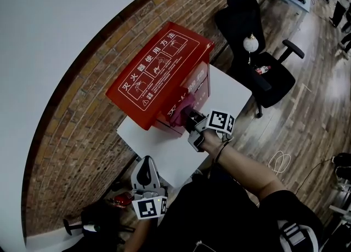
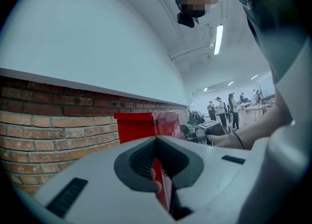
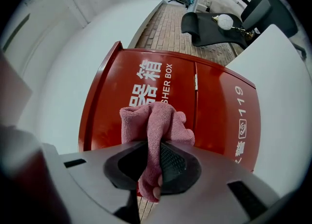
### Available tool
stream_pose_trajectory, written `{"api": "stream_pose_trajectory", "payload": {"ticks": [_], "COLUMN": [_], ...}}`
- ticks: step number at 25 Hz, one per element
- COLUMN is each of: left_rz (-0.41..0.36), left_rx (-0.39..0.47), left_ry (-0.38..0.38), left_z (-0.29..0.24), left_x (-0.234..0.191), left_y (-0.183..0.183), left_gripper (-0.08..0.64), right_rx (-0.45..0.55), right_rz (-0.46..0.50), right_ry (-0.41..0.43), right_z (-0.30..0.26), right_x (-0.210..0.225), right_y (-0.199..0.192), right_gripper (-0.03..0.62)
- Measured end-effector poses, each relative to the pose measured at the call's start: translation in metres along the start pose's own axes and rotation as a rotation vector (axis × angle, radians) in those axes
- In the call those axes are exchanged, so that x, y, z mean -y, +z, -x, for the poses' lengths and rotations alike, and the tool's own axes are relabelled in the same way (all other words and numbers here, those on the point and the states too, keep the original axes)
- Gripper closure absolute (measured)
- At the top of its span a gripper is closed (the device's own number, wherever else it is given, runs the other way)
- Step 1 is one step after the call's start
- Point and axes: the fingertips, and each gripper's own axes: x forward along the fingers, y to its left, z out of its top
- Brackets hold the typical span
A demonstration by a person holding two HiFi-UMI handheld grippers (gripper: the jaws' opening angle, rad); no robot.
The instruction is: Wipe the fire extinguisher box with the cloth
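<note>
Two grippers: the right gripper (image 3: 155, 169) pinches a pink cloth (image 3: 156, 121), whose bunched end presses on the red box (image 3: 209, 106) just ahead. The left gripper (image 2: 158, 174) hangs low, jaws barely apart and empty. Only a narrow fold is gripped, so hard rubbing could tug it free.

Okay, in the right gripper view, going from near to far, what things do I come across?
pink cloth pinched in the jaws → red fire extinguisher box → black office chair
</note>
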Motion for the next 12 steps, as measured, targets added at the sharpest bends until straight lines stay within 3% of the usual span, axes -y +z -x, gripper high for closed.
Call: {"api": "stream_pose_trajectory", "payload": {"ticks": [12], "left_rz": [0.0], "left_rx": [-0.018], "left_ry": [0.015], "left_z": [-0.001], "left_x": [-0.002], "left_y": [-0.005], "left_gripper": [0.511], "right_rx": [-0.016], "right_rz": [-0.008], "right_ry": [-0.057], "right_z": [-0.002], "right_x": [0.036], "right_y": [-0.004], "right_gripper": [0.529]}}
